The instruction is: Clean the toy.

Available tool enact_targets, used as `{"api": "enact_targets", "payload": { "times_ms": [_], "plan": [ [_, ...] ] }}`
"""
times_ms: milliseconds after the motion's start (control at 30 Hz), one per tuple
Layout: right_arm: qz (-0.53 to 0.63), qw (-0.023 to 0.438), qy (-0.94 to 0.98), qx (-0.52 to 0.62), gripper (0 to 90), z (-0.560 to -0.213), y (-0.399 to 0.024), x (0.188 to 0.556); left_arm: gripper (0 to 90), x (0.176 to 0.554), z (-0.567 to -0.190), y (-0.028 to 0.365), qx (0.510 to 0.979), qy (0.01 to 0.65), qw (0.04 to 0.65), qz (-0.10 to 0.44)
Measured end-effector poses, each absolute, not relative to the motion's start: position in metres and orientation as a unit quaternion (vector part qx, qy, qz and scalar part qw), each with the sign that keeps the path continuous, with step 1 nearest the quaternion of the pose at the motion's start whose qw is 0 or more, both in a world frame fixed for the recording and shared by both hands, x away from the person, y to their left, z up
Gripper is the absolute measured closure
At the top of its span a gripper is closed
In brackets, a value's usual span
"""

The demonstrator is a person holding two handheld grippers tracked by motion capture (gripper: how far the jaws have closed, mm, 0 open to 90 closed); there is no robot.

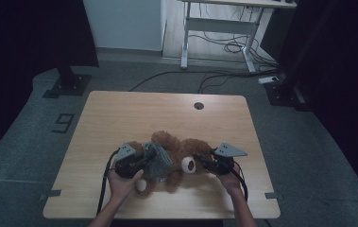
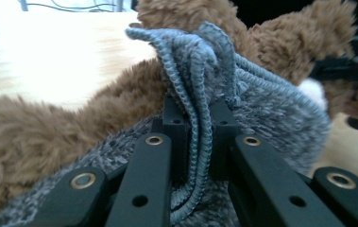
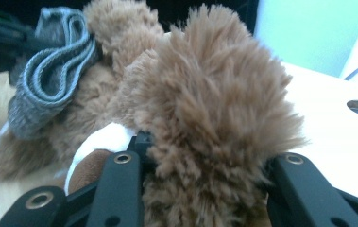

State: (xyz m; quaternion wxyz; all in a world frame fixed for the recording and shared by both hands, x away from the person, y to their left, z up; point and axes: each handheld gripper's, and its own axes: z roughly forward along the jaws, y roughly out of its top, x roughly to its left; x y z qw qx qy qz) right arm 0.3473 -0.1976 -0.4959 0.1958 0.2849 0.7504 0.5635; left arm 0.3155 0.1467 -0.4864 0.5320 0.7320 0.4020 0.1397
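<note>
the teddy bear is lying on the table near the person's edge, between the two hands, with a grey knitted garment bunched over its body. the left gripper is pinching the ribbed hem of that garment, its jaws closed tight on a fold of the knit. the right gripper is clamping a tuft of brown fur at the bear's head end, jaws part-closed with the plush squeezed between them. the work looks like pulling the knit along the bear, though whether on or off is not readable. to do this well, the right gripper should be keeping the head anchored while the left is drawing the hem slowly and level, so the stretchy rib is not slipping out of the pinch or snagging on a limb. it is hard to make out which part of the head the right gripper is holding, the bear's legs are hidden under the garment and hands, and the garment's shape is unclear.
</note>
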Motion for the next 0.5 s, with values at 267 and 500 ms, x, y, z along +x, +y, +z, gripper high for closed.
{"api": "enact_targets", "payload": {
  "times_ms": [267,500],
  "plan": [
    [0.565,0.212,0.755,0.256,60.0,-0.519,-0.214,0.322,81.1,0.296,-0.441,0.126,0.735,0.355,0.561,0.136],
    [0.567,0.207,0.753,0.262,59.5,-0.522,-0.217,0.320,80.8,0.293,-0.395,0.064,0.751,0.285,0.577,0.145]
  ]
}}
